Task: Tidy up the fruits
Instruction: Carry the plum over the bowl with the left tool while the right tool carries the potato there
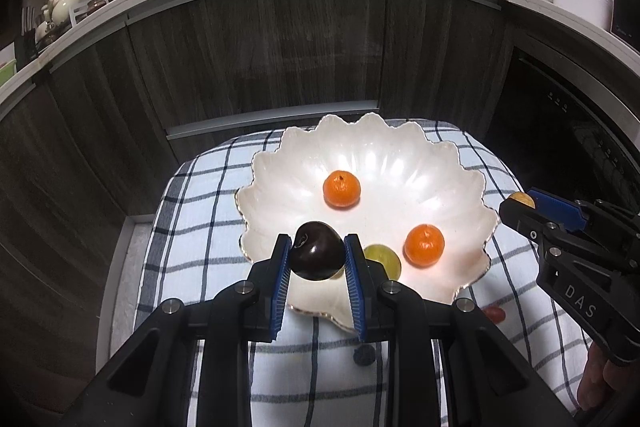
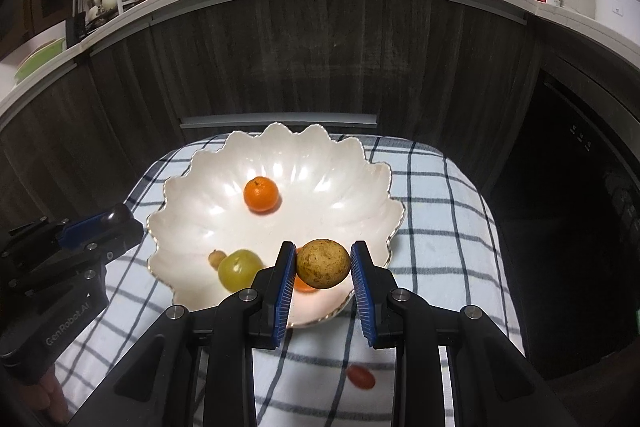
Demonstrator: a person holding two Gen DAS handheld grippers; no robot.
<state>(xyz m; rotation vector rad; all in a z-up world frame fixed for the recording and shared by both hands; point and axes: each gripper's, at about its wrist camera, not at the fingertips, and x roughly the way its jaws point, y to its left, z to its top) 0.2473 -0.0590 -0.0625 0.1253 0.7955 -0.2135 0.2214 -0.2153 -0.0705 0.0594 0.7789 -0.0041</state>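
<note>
The left gripper (image 1: pixel 317 259) clamps a dark plum (image 1: pixel 317 255), stem end pointing left; the right gripper (image 2: pixel 323 267) clamps a brownish, perhaps longan-like fruit (image 2: pixel 323 264) above the scalloped bowl (image 2: pixel 344 163).

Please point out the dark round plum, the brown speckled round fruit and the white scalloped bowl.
dark round plum (image 1: pixel 316 255), left wrist view, middle of its glossy skin
brown speckled round fruit (image 2: pixel 323 263), right wrist view, middle of its front
white scalloped bowl (image 2: pixel 276 137), right wrist view, far rim
</note>
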